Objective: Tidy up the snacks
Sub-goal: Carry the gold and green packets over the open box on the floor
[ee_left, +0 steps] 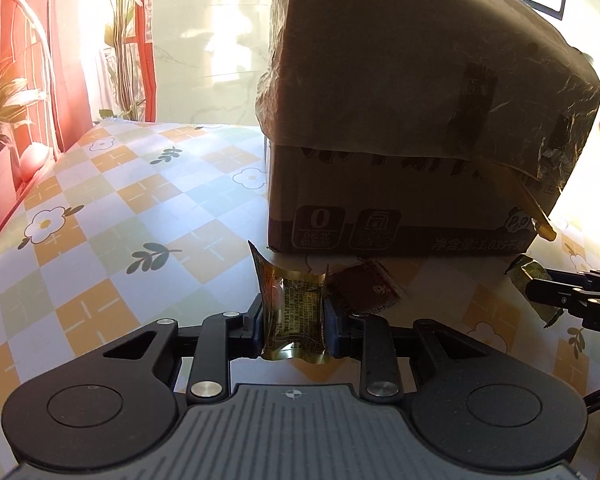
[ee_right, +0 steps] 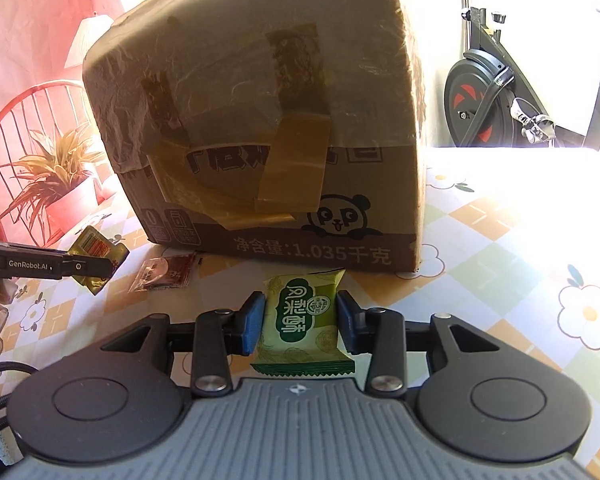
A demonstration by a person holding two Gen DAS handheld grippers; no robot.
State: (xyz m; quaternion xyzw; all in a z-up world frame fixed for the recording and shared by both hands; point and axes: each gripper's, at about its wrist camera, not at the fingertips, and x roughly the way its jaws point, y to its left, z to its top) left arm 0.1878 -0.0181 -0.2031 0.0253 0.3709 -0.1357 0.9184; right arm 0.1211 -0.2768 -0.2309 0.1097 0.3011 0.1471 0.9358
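Observation:
My left gripper [ee_left: 296,314] is shut on a gold snack packet [ee_left: 296,316], crumpled between its blue pads just above the tablecloth. A dark red snack packet [ee_left: 366,290] lies on the cloth just right of it, near the foot of a cardboard box [ee_left: 400,140]. My right gripper [ee_right: 300,318] is shut on a green pastry packet [ee_right: 306,320] in front of the same cardboard box [ee_right: 260,120]. In the right wrist view the left gripper [ee_right: 94,268] shows at the left edge with the gold snack packet [ee_right: 96,246], and the dark red snack packet [ee_right: 166,272] lies beside it.
The taped box stands on a table with a checked flower-print tablecloth [ee_left: 120,200]. A red wire chair [ee_right: 28,120] and a potted plant [ee_right: 56,184] stand behind the table on the left. An exercise bike [ee_right: 496,100] stands at the back right.

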